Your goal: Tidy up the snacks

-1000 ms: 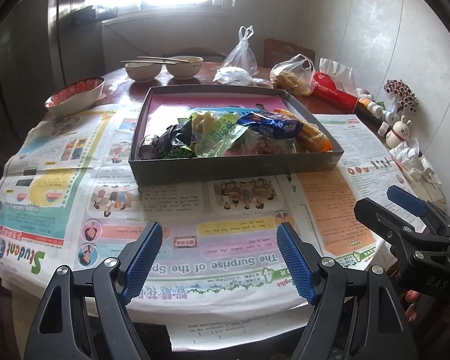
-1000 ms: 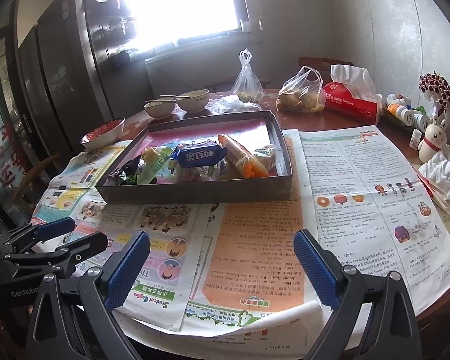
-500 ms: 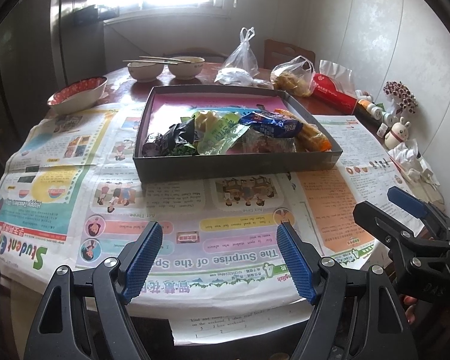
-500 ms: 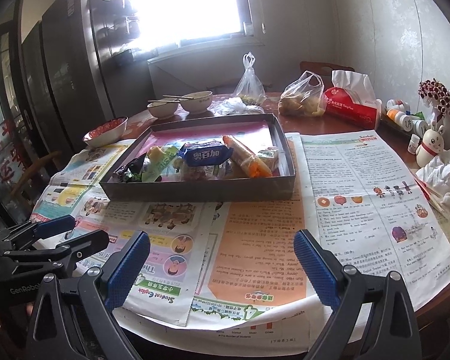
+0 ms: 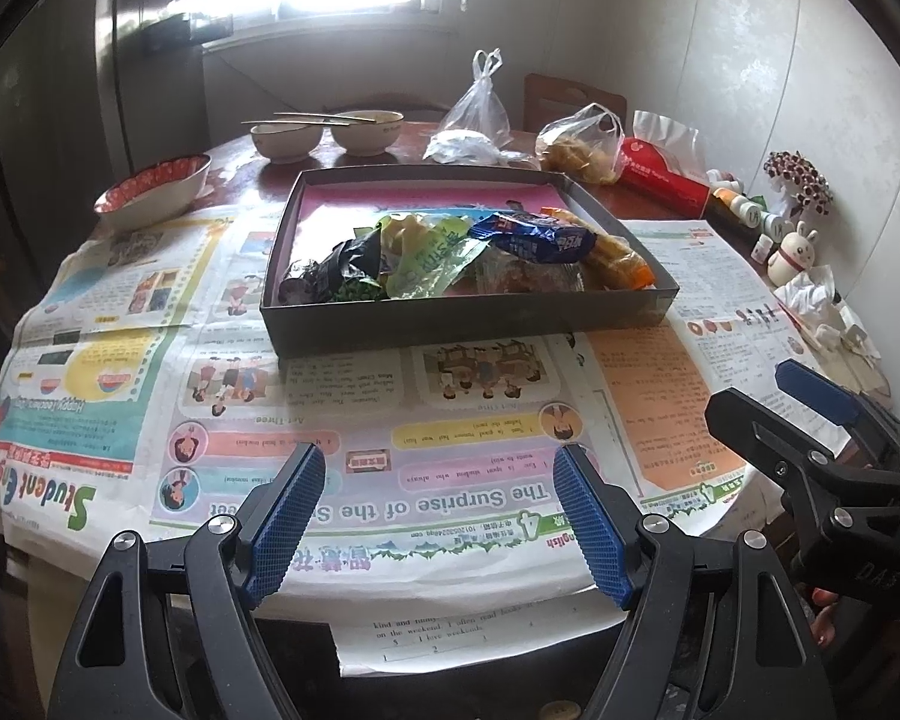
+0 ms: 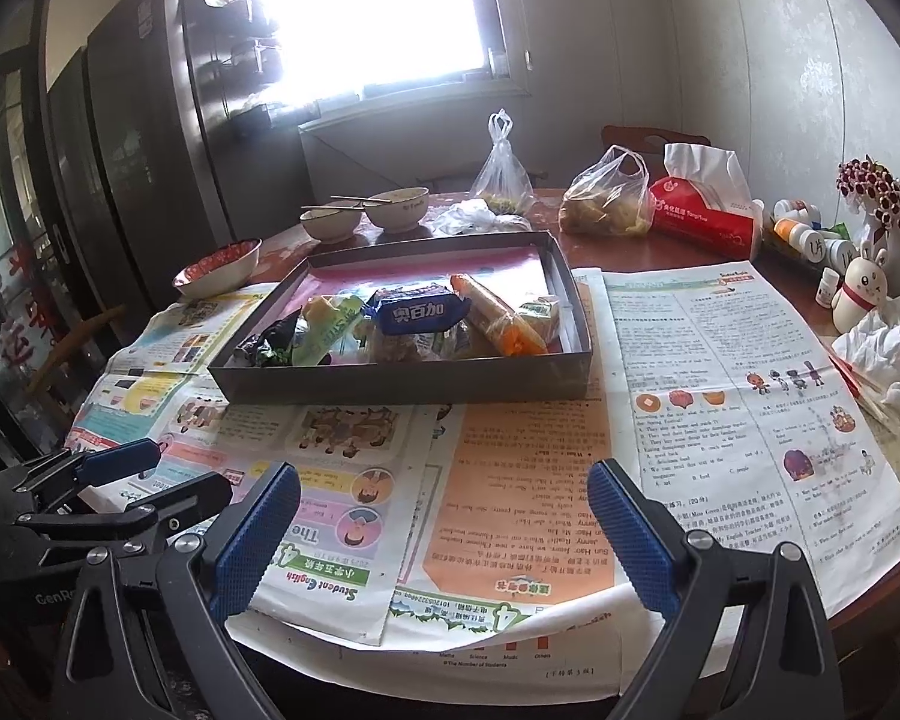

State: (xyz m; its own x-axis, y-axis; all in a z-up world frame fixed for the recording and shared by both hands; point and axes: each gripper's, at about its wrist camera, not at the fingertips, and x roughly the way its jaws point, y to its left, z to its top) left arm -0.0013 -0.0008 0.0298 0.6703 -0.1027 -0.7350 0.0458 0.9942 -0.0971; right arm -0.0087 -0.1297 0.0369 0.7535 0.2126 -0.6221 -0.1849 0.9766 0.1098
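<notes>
Snacks [image 5: 480,252]: heaped in a shallow dark box [image 5: 462,324] mid-surface, on spread newspapers [image 5: 354,420].
Top of heap: blue packet [image 6: 420,312], with an orange packet [image 6: 498,315] beside it.
Left gripper [image 5: 438,516]: spread wide, empty, over the near edge of the surface.
Right gripper [image 6: 444,534]: spread wide, empty, well short of the box.
Behind box: two bowls [image 5: 330,132], plastic bags [image 5: 582,144].

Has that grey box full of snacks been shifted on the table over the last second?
No. The grey box lies on the same newspaper pictures as before, its far edge as near the two bowls. Only the camera view drifted slightly; both grippers hang open, short of it.
</notes>
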